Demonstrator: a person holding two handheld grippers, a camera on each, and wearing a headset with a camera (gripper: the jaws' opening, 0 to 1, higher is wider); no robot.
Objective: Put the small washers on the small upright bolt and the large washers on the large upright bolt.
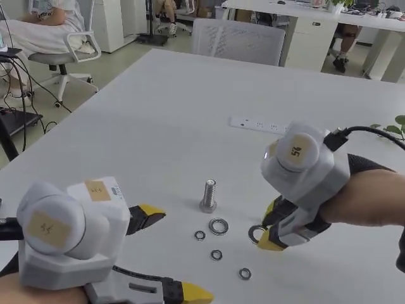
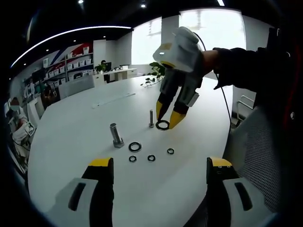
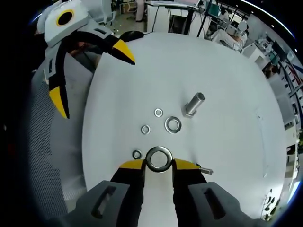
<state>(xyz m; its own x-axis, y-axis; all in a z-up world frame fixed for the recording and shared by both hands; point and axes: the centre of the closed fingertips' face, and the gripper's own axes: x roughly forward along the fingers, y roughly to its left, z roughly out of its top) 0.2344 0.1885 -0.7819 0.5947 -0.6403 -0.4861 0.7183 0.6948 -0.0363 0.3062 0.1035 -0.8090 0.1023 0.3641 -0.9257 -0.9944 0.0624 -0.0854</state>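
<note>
We see the right gripper (image 1: 263, 232) pinching 1 large washer (image 3: 159, 159) in its fingers near the large bolt (image 1: 209, 195); 4 loose washers (image 1: 218, 226) lie on the bench (image 1: 158, 126) beside that bolt; left gripper (image 2: 160, 163) fingers spread wide

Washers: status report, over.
Right gripper shut on large washer, left gripper open. Large bolt bare; second large washer, three small washers loose on table. Nothing blocking.

A white table (image 1: 158, 114) spans the head view, with a power strip (image 1: 258, 125) lying on it right of centre. A mesh chair (image 1: 237, 39) stands at its far edge, top centre. Upper left, a person (image 1: 47, 22) sits on an office chair (image 1: 63, 60). A plant (image 1: 398, 123) shows at the right edge.
</note>
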